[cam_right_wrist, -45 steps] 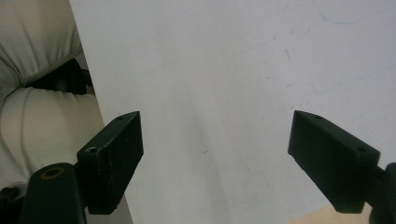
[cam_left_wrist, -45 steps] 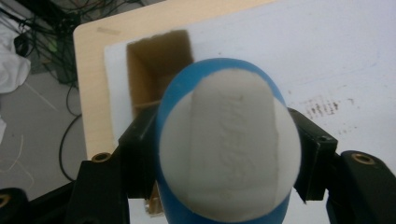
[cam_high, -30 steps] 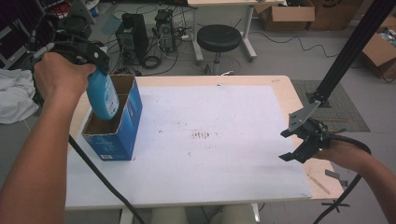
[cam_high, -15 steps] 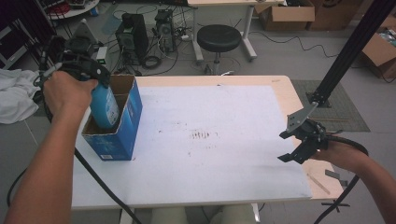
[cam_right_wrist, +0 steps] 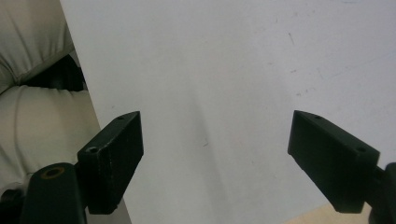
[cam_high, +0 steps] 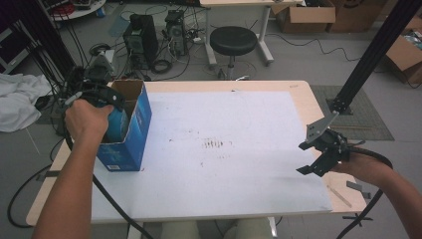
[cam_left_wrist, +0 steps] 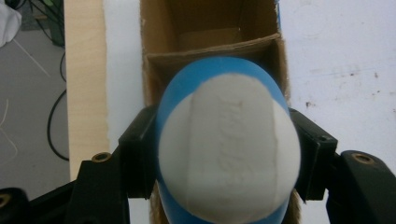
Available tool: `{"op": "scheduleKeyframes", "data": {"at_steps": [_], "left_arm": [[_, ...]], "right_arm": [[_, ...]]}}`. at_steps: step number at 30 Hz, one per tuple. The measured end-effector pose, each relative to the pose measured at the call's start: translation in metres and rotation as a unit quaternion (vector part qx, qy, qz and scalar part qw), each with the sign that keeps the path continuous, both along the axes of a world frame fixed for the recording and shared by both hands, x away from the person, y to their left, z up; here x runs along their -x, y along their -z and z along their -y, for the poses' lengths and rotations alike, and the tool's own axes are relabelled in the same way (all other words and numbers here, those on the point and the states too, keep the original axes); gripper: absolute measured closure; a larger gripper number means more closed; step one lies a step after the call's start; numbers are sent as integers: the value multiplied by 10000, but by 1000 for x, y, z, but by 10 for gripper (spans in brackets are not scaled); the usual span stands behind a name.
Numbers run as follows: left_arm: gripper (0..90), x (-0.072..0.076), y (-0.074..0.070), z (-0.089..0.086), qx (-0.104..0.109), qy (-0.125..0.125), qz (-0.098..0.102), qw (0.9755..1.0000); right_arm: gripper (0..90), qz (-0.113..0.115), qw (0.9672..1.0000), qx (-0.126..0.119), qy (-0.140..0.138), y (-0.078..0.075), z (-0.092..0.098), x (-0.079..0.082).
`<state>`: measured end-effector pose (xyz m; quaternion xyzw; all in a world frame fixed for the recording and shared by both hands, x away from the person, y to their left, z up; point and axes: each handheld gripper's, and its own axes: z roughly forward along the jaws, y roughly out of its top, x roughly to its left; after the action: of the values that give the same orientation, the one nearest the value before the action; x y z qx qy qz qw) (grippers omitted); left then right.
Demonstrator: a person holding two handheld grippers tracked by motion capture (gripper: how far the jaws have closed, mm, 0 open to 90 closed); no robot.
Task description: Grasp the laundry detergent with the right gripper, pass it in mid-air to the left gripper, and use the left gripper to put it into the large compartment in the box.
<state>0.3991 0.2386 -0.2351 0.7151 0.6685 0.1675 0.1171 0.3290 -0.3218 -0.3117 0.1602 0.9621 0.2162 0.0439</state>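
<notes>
A blue bottle (cam_high: 117,125) with a white underside (cam_left_wrist: 229,149) hangs between the pads of my left gripper (cam_high: 110,110), which is shut on it. Most of the bottle is down inside an open blue cardboard box (cam_high: 130,142) at the table's left side. In the left gripper view the box's brown interior (cam_left_wrist: 161,28), split by a cardboard divider, lies just beyond the bottle. My right gripper (cam_high: 304,158) is open near the table's right edge. Nothing but the white sheet (cam_right_wrist: 210,70) lies between its pads (cam_right_wrist: 116,154).
The white sheet (cam_high: 224,149) covers most of the wooden table. A black post (cam_high: 373,59) rises at the right edge. Behind the table stand a stool (cam_high: 233,41), computer towers (cam_high: 142,32) and cardboard boxes (cam_high: 303,17). A white cloth (cam_high: 17,102) lies far left.
My left hand has sunk, carrying the bottle from above the box down into it. The right hand has kept still.
</notes>
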Motion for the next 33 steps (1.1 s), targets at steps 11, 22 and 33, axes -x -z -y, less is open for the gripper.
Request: {"op": "scheduleKeyframes", "data": {"at_steps": [11, 22, 33], "left_arm": [[381, -5, 30, -1, -40, 52, -159, 9999], [381, -7, 47, -2, -50, 78, -322, 9994], [378, -6, 51, -8, 47, 97, -330, 9994]], "right_arm": [[178, -46, 10000, 45, 29, 3, 1, 0], [181, -63, 10000, 44, 44, 5, 1, 0], [181, -57, 10000, 13, 47, 5, -1, 0]]}}
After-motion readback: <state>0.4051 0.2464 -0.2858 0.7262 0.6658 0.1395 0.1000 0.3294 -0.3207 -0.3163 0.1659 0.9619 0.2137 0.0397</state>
